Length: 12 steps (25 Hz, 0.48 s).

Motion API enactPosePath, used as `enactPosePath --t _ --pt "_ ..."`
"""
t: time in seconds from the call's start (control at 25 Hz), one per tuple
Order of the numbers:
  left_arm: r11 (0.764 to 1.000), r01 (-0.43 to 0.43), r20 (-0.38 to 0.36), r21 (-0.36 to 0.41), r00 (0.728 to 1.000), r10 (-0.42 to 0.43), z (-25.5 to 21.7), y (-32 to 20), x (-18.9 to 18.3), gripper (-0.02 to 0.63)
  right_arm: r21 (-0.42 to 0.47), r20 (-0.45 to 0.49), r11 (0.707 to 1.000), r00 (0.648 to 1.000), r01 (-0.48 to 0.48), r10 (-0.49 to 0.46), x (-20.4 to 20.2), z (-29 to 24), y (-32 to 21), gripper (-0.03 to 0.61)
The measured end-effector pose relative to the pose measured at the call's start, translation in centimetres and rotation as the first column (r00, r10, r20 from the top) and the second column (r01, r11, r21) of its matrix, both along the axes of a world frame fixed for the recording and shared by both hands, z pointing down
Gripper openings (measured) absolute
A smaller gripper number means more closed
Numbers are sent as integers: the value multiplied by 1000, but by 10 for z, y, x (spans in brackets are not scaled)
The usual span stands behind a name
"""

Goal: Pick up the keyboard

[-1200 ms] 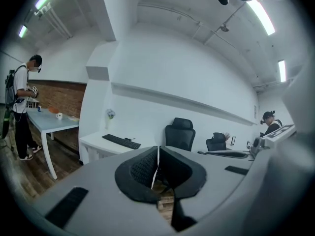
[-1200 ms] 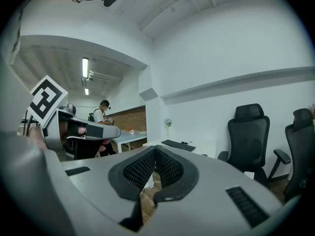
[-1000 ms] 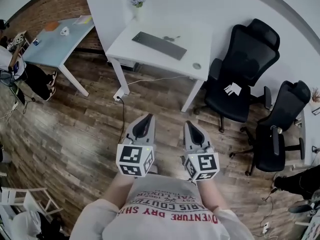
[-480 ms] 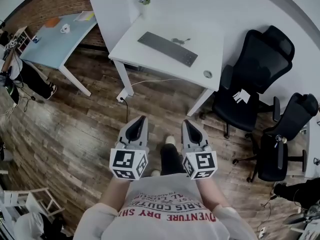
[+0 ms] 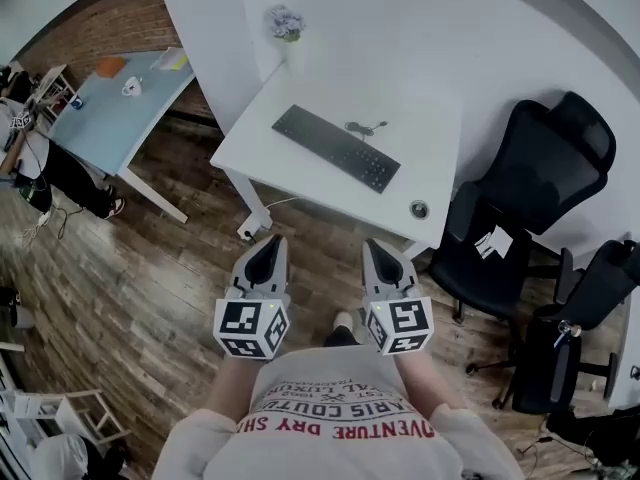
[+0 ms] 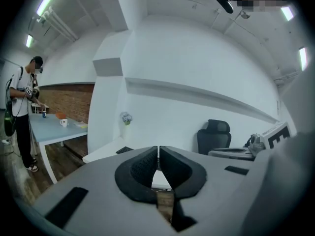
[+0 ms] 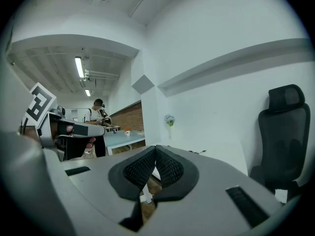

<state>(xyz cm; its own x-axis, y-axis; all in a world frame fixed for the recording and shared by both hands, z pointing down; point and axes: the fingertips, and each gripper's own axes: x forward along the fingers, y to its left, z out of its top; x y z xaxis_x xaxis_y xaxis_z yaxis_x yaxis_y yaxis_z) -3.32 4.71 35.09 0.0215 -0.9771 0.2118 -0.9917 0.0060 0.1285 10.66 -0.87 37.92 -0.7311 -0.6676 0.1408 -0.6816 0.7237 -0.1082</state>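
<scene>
A dark slim keyboard lies slantwise on a white desk ahead of me; its near end shows as a dark strip in the left gripper view. My left gripper and right gripper are held side by side over the wooden floor, short of the desk's front edge. Both are shut with nothing between their jaws. The same shows in the left gripper view and the right gripper view.
A small vase of flowers stands at the desk's back, a cable lies behind the keyboard, a round grommet near the front right. Black office chairs stand to the right. A blue table and a person are at left.
Both grippers and I have moved forward toward the white desk, which now sits closer and more central in the head view. The jaws stayed shut.
</scene>
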Motion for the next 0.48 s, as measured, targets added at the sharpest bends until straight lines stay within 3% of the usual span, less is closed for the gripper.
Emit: enactPosePath --t 0.24,0.48 --pt "999 22 6 -25 1000 -22 8 -80 -9 32 -13 0 1000 1000 -14 14 2 5 -86 25" --pt "997 3 -17 -74 1000 -4 29 -133 -22 32 -75 -27 996 999 -48 46 -4 25 -132 25"
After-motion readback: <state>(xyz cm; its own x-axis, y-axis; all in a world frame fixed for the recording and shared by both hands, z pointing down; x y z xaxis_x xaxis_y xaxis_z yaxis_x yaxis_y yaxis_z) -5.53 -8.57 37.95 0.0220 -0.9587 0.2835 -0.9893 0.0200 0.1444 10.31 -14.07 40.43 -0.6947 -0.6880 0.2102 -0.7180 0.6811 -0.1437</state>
